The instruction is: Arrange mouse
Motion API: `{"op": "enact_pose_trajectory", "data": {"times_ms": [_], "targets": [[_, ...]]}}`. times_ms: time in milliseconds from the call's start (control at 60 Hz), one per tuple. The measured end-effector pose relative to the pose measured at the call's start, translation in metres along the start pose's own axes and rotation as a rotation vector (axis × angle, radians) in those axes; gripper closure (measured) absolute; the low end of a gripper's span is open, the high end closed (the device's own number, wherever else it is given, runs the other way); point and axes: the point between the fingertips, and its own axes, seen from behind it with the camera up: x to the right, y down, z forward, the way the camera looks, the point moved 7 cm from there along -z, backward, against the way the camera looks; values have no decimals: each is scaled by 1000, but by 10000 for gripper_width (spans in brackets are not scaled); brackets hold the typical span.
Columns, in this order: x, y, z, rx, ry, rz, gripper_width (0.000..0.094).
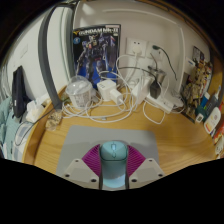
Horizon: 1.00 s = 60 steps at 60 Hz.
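Observation:
A pale green-grey computer mouse (113, 158) sits between my gripper's (113, 160) two fingers, with the magenta pads (93, 160) pressed against its left and right sides. The mouse points away from me, its scroll wheel showing at the front. It is held above a light wooden desk (70, 135). The gripper is shut on the mouse.
At the back of the desk lie white chargers and tangled white cables (125, 85), a round clear object (78, 96), a dark oval object (154, 89) and a poster (97, 52) on the wall. Small figures and boxes (200, 95) stand at the right, white items (15, 110) at the left.

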Motion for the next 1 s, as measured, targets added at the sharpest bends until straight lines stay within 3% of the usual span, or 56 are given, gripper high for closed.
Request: {"op": "enact_pose_trajectory", "data": {"times_ms": [17,100,300,317,350,417,767,1000], "targets": [[0,3,1,-4,2,1,600],[0,12,5,-2,-4,-1,584],[1,12,6,5,-14,19,424],[0,12,6,0,-16,22,394],[1,12,4,-8,-12,27,239],[3,4,-6,9,-13,32,77],[56,-63,-168,195,-82,71,83],[133,-57,-273,260,-35,105,98]]}}
